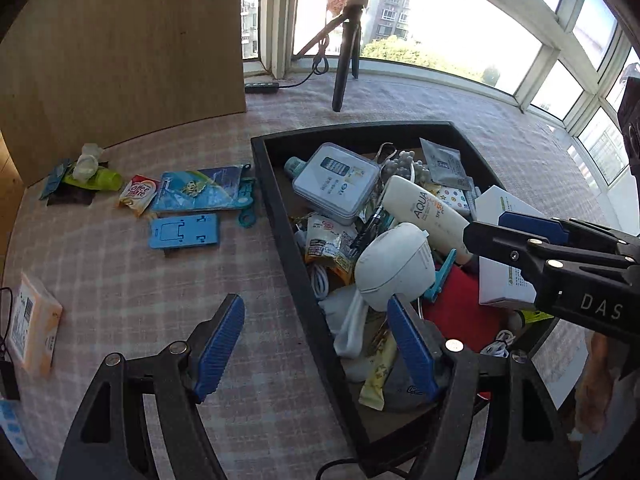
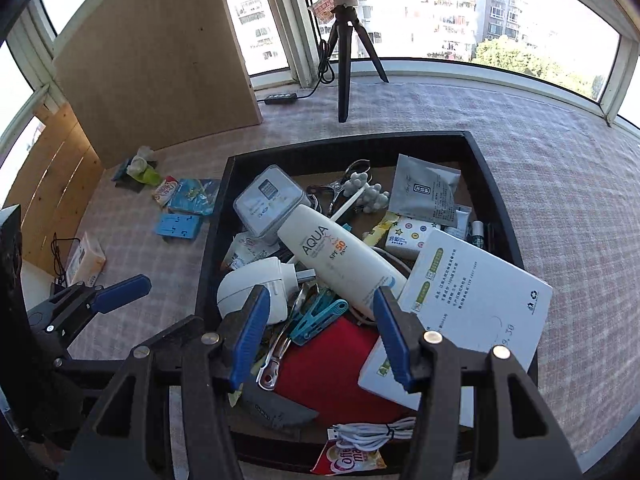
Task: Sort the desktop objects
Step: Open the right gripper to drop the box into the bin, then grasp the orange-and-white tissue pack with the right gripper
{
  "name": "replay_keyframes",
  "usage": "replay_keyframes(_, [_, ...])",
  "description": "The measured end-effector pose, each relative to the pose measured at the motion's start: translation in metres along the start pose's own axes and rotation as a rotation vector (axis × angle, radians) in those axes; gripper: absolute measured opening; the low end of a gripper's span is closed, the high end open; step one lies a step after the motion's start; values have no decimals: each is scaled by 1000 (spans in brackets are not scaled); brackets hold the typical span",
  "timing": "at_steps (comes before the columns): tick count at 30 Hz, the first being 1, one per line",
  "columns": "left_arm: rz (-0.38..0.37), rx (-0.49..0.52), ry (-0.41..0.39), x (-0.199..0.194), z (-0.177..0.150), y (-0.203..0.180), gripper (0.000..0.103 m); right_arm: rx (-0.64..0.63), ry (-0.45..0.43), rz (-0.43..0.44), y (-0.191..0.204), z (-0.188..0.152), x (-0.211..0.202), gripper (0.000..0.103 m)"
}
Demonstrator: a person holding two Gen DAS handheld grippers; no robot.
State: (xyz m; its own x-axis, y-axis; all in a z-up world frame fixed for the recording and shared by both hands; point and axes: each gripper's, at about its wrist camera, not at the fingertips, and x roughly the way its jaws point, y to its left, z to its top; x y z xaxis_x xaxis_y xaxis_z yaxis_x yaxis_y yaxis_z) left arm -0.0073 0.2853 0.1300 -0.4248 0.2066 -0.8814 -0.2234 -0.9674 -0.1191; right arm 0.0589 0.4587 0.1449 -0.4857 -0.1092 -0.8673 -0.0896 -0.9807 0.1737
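A black tray (image 1: 280,200) (image 2: 212,256) holds a heap of small items: a white AQUA sunscreen bottle (image 1: 424,212) (image 2: 340,260), a white round device (image 1: 394,268) (image 2: 252,284), a grey tin (image 1: 336,184) (image 2: 268,200), a white box (image 2: 472,312), a red pouch (image 2: 332,364) and blue clips (image 2: 316,320). My left gripper (image 1: 316,344) is open and empty over the tray's left rim. My right gripper (image 2: 320,336) is open and empty above the tray's near part, over the clips and red pouch. It also shows in the left wrist view (image 1: 516,232).
On the checked cloth left of the tray lie a blue card pack (image 1: 200,192), a blue phone stand (image 1: 184,232), a Coffee-mate sachet (image 1: 138,194), a green item (image 1: 104,178) and an orange tissue pack (image 1: 34,328). A wooden board (image 1: 120,48) and a tripod (image 1: 346,60) stand behind.
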Motion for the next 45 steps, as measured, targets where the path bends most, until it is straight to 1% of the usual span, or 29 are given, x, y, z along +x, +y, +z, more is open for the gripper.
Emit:
replay_keyframes(8, [92, -175, 5, -16, -22, 119, 72, -99, 27, 76, 83, 17, 27, 53])
replay_keyframes(15, [169, -364, -16, -35, -51, 218, 72, -229, 60, 152, 175, 35, 56, 53])
replay_keyframes(19, [201, -475, -26, -42, -73, 267, 72, -311, 93, 197, 230, 40, 78, 53])
replay_keyframes(22, [209, -549, -23, -42, -88, 297, 72, -363, 125, 222, 267, 45, 96, 53])
replay_keyframes(27, [219, -621, -14, -35, -100, 328, 72, -467, 165, 247, 329, 48, 126, 53])
replay_keyframes(30, [216, -647, -11, -28, -101, 338, 72, -538, 189, 256, 363, 47, 143, 53])
replay_keyframes(33, [206, -664, -9, -23, -101, 344, 72, -575, 237, 281, 391, 46, 164, 53])
replay_keyframes(35, [197, -677, -7, -19, -101, 347, 72, -590, 257, 297, 403, 48, 175, 53])
replay_keyframes(38, [174, -692, -5, -14, -101, 349, 72, -614, 273, 289, 419, 49, 190, 53])
replay_keyframes(42, [170, -684, 6, -6, -97, 349, 72, -610, 325, 309, 430, 47, 209, 53])
replay_keyframes(45, [141, -694, 8, -1, -96, 351, 72, -594, 347, 337, 434, 45, 215, 53])
